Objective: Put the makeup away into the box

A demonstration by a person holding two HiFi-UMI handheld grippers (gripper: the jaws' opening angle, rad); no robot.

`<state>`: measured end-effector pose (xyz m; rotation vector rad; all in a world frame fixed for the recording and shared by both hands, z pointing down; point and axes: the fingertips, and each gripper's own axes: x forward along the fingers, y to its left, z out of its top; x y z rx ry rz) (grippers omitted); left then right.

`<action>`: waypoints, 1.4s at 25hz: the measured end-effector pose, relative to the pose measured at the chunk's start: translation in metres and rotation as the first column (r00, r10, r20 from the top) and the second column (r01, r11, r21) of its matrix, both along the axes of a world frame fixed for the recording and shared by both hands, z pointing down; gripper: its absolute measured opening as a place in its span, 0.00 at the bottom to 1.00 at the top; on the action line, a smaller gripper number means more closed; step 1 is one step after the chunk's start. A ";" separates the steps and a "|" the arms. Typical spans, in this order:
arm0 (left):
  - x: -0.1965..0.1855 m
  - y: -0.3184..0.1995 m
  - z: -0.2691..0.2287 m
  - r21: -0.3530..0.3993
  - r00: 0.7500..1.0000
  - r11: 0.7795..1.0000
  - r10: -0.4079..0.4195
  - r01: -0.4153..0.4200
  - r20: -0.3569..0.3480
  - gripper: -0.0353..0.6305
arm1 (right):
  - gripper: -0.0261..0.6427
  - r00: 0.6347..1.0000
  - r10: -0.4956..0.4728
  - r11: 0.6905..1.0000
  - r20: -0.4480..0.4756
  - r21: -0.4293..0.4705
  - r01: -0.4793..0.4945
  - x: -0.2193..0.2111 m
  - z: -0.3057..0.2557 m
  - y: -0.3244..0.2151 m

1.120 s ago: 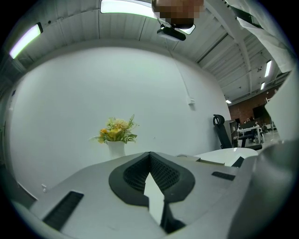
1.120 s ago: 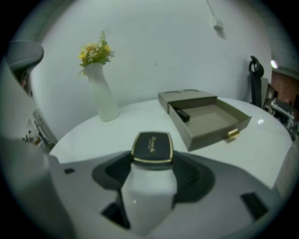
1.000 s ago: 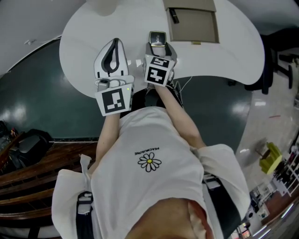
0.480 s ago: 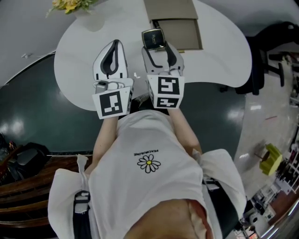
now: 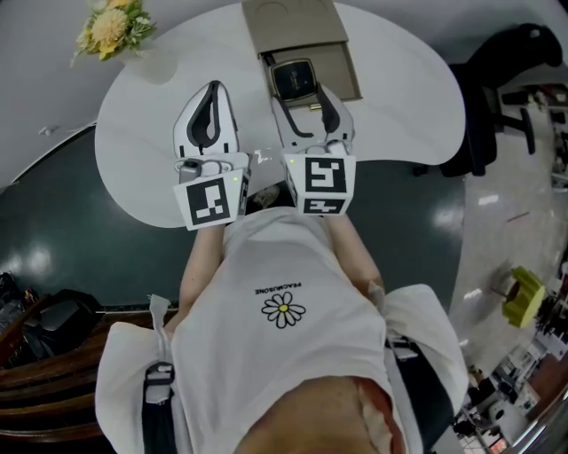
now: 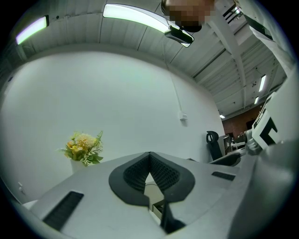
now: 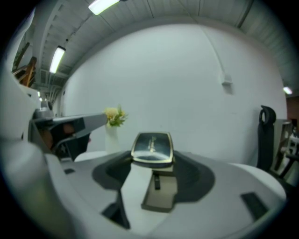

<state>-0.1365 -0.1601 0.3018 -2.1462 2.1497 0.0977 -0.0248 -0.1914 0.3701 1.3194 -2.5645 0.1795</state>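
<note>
A dark compact with a gold rim is clamped between the jaws of my right gripper, held just above the near left part of the open tan box at the table's far side. In the right gripper view the compact hangs over the box, and a thin dark stick lies inside it. The box lid rests behind the tray. My left gripper hovers over the white table to the left, its jaws pressed together with nothing in them.
A white vase of yellow flowers stands at the table's far left corner, left of the box. A black office chair is beyond the table's right end. The table's near edge runs just ahead of the person's body.
My right gripper has carried the compact forward until it hangs over the box's near edge. The left gripper has stayed shut in about the same place.
</note>
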 end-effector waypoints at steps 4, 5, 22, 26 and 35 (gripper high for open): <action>0.003 -0.005 0.002 -0.008 1.000 1.000 -0.008 0.008 0.008 0.09 | 0.48 1.000 -0.017 1.000 0.002 -0.011 0.017 -0.001 0.002 -0.006; 0.003 -0.006 0.003 -0.012 1.000 1.000 -0.012 0.012 0.015 0.09 | 0.48 1.000 -0.021 1.000 0.002 -0.018 0.021 -0.001 0.003 -0.007; -0.005 -0.018 0.043 -0.117 0.995 0.989 -0.095 0.092 -0.014 0.09 | 0.48 0.973 -0.080 0.843 -0.217 -0.536 -0.050 0.020 0.168 -0.122; -0.008 -0.017 0.054 -0.143 0.992 0.983 -0.123 0.118 -0.023 0.09 | 0.48 0.946 -0.141 0.816 -0.293 -0.575 -0.057 0.016 0.197 -0.130; -0.011 -0.012 0.063 -0.160 0.985 0.974 -0.170 0.162 -0.039 0.09 | 0.48 0.932 -0.159 0.806 -0.327 -0.588 -0.069 0.011 0.216 -0.140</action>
